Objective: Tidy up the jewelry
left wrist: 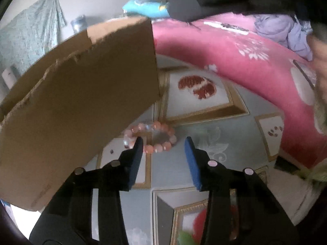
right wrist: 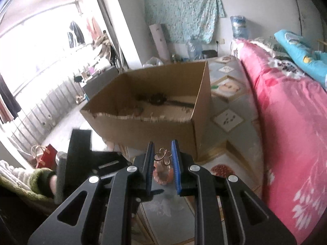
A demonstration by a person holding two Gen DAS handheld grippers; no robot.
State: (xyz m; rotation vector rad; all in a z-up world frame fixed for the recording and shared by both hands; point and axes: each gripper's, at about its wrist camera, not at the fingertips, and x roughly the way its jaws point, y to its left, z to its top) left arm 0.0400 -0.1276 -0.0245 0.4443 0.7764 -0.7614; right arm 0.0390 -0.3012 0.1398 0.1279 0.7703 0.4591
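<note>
A pink bead bracelet (left wrist: 155,136) lies on the patterned tablecloth (left wrist: 179,163), just beside the cardboard box (left wrist: 77,106). My left gripper (left wrist: 163,143) is open above it, its left finger over the bracelet's near side. My right gripper (right wrist: 162,149) is shut on a pink and gold hair clip (right wrist: 162,168), held in front of the open cardboard box (right wrist: 159,110). Dark jewelry (right wrist: 157,99) lies inside the box.
A pink floral bedspread (right wrist: 290,122) runs along the right. The person's left hand in a green sleeve (right wrist: 38,181) holds the other gripper at lower left. A teal cloth (right wrist: 184,10) hangs on the far wall. A red bag (right wrist: 48,155) sits on the floor.
</note>
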